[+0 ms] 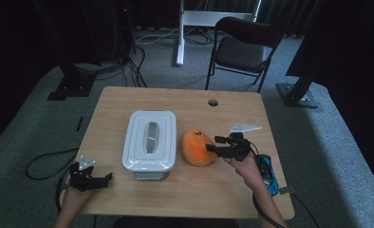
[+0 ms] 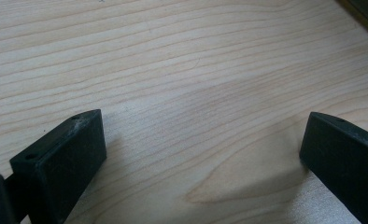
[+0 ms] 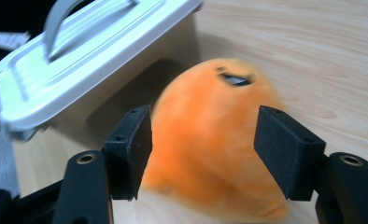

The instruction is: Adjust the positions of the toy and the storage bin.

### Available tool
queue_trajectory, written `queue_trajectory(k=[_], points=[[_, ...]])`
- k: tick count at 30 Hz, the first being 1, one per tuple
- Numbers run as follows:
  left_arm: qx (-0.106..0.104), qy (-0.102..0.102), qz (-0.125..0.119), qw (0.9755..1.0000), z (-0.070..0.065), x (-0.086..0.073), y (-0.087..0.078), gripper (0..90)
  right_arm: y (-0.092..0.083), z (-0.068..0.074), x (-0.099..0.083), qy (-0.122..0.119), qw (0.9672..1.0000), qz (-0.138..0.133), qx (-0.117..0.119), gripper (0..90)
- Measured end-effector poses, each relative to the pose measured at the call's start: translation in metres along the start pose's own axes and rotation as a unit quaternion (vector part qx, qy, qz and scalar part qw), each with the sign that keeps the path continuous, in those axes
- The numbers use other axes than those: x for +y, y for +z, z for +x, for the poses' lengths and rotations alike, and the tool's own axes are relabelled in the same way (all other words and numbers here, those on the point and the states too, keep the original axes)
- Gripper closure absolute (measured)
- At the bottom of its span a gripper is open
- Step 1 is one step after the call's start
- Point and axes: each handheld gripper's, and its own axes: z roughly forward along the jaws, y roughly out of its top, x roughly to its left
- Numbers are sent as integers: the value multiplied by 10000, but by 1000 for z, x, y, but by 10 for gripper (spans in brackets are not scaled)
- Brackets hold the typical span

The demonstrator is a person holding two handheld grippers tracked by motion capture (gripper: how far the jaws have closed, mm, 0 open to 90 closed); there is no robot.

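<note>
Nearest the high camera: two forearms entering over the near edge of the surface (image 1: 185, 99). Left tongs (image 1: 108, 176) at the near left corner, released, nothing but bare wood between the jaws in the left gripper view.

Right tongs (image 1: 212, 143) toward the right edge, jaws apart and flanking an orange plush toy (image 1: 199, 147) from its right side; released, no clear press on the plush in the right gripper view, though blur leaves light contact unsettled.

Orange plush toy lying near the middle of the surface, just right of the white lidded box (image 1: 149, 140). Egg-shaped; long axis running from far edge to near edge, slightly tilted. Dark face marking at the far end, so pointing toward the far edge.

Count: one plush toy, one white box with grey handle, one blue toy car (image 1: 266, 172) by the right edge, one white paper plane (image 1: 244, 128) toward the far right corner, two tongs.
</note>
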Motion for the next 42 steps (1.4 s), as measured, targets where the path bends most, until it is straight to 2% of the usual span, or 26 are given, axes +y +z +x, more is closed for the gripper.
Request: queue_trajectory(k=[4, 8, 12, 22, 25, 30, 33, 38, 42], points=[[-1, -1, -2, 10000, 0, 0, 0, 8, 4, -13, 4, 180, 9998, 44, -77, 327], [-1, 2, 0, 10000, 0, 0, 0, 8, 12, -21, 3, 401, 9990, 166, -113, 257], [-1, 1, 0, 10000, 0, 0, 0, 8, 22, -20, -3, 487, 9984, 295, 48, 233], [0, 0, -3, 10000, 0, 0, 0, 8, 44, -15, -11, 546, 9970, 533, 100, 264], [0, 2, 0, 10000, 0, 0, 0, 8, 48, -10, -13, 481, 9972, 559, 87, 268], [0, 1, -1, 10000, 0, 0, 0, 8, 57, -1, -19, 190, 9978, 615, -179, 333], [-1, 2, 0, 10000, 0, 0, 0, 8, 63, 4, -22, 24, 9976, 648, -246, 343], [0, 0, -2, 10000, 0, 0, 0, 8, 68, 6, -22, -44, 9973, 676, -276, 362], [0, -1, -2, 10000, 0, 0, 0, 8, 68, 7, -22, -92, 9973, 662, -314, 421]])
